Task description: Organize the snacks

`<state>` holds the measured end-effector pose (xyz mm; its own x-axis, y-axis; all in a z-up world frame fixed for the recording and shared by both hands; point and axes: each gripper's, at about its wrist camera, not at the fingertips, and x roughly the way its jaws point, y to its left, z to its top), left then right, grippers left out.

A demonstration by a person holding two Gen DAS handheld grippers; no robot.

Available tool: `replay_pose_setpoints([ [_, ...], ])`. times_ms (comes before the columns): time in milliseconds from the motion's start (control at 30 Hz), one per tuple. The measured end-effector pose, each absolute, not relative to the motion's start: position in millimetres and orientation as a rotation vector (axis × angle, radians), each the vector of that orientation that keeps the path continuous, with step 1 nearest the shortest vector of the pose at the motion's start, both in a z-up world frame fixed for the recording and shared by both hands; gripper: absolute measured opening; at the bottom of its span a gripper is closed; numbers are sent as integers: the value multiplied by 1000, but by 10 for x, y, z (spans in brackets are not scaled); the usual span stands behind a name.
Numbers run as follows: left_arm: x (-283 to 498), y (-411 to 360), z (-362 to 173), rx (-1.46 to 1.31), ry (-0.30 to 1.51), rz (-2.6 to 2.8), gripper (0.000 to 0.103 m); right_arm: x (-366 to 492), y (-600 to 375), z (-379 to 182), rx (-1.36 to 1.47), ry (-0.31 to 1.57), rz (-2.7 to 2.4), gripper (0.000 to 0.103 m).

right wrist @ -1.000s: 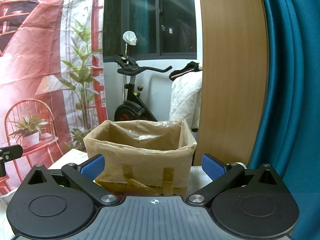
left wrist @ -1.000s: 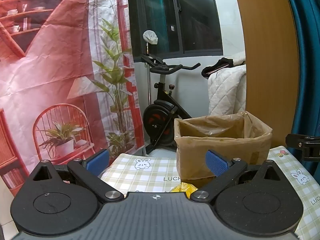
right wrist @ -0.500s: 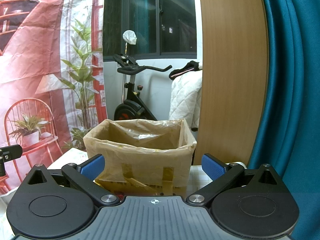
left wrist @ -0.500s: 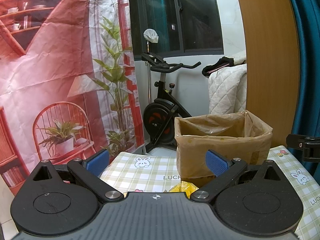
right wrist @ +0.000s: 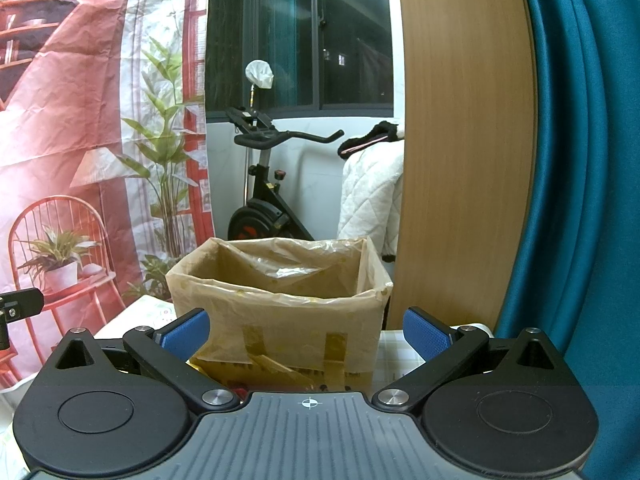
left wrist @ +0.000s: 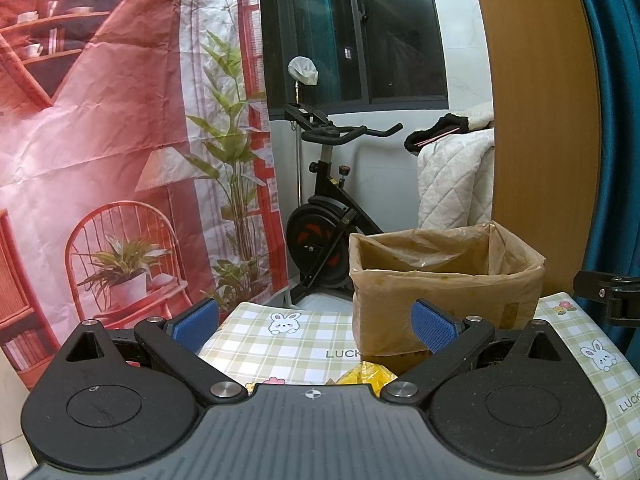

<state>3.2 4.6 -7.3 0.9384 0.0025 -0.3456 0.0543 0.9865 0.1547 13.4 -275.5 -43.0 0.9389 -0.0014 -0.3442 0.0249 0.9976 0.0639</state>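
Hovering tools: left tool (left wrist: 316, 326) and right tool (right wrist: 306, 334) both hang level above the bench (left wrist: 288, 344), each with its blue pads spread wide and nothing between them.
Why held so: judged as a ready stance, fingers parted for a first pick.
Box: one plastic-lined cardboard box (right wrist: 280, 312) stands upright on the checked bunny tablecloth, mouth up, likely the place where snacks are to go; the right tool faces it squarely, the left sees it off to its right (left wrist: 444, 288).
Snacks in view: one yellow snack packet (left wrist: 366, 372) lies on the bench just before the box, mostly hidden under the left tool's body; others cannot be counted.
Box contents: only crumpled liner shows inside.
Count: two tools, one box, one visible packet.
Progress: judged barely begun.
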Motion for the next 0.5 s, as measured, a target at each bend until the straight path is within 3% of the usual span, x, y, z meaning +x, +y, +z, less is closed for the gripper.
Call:
replay_pose_setpoints([
  [500, 37, 39, -66, 162, 305, -12, 103, 101, -2797, -465, 72, 345, -14, 103],
])
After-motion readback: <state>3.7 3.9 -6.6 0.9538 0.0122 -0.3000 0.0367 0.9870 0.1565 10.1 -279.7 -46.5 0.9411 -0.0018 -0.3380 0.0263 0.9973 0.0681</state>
